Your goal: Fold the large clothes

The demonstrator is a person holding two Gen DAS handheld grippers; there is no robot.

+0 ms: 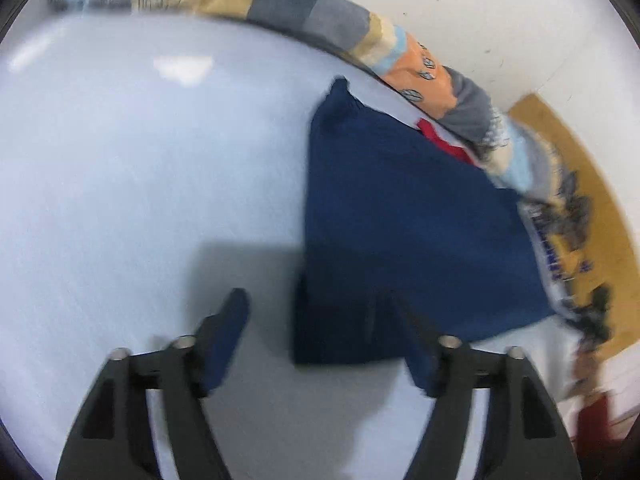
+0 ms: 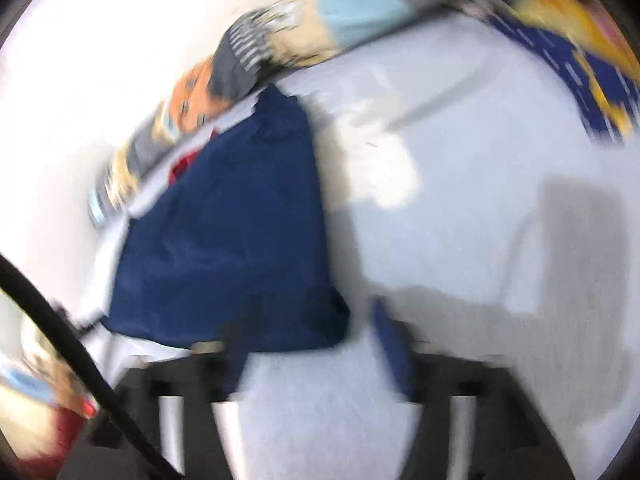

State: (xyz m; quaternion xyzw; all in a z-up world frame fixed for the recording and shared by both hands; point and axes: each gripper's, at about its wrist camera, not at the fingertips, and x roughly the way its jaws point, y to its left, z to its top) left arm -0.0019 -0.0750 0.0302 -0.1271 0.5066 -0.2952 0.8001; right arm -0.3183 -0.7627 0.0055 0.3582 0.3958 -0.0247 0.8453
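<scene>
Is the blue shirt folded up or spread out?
Folded. The blue shirt lies as a compact block with straight edges on the pale surface; neither tongs hold it.

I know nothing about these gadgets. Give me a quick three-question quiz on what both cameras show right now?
1. True or false: the left gripper is clamped on the navy garment.
2. Multiple choice: the surface under the garment is A) light blue-white, B) black, C) green.
3. Fill in: peeking out at the garment's far edge is a small ___ piece of cloth.

Key:
1. False. Its fingers are spread with nothing between them, as are the right gripper's.
2. A.
3. Red.
</scene>
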